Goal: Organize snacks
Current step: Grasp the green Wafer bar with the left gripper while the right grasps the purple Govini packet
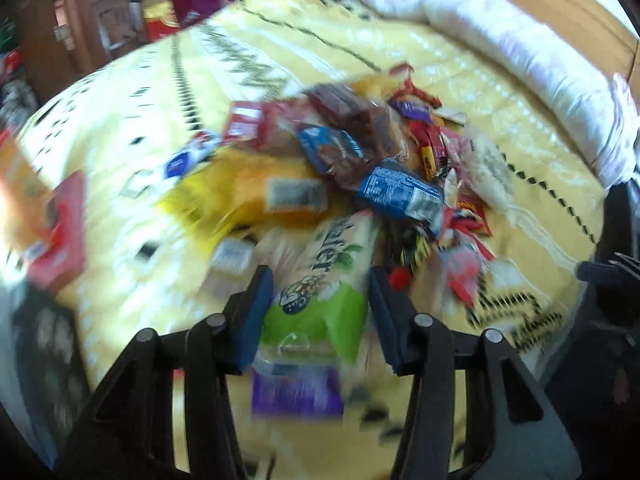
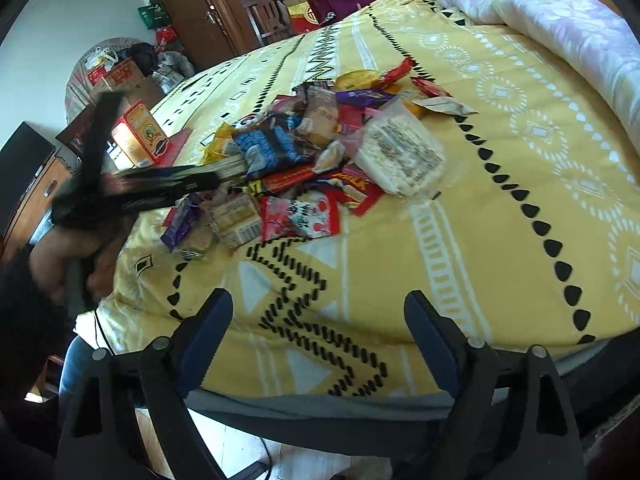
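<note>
the left gripper [image 1: 318, 312] has a green and white snack packet [image 1: 320, 280] between its blue pads; whether they press on it the blur hides. the right gripper [image 2: 318, 340] stands wide open and empty over the near edge of the yellow bedspread [image 2: 500, 160]. the snack pile [image 2: 316, 164] lies mid-bed, well apart from it.

I saw the snack pile [image 2: 320, 160] heaped mid-bed: mixed red, blue, purple and yellow wrappers, overlapping every way. A green-and-cream wafer pack [image 1: 324, 280] lay lengthwise at its near edge, a purple packet [image 1: 296, 394] just below it. A clear tray of pale pieces [image 2: 400, 156] sat on the pile's right side.
</note>
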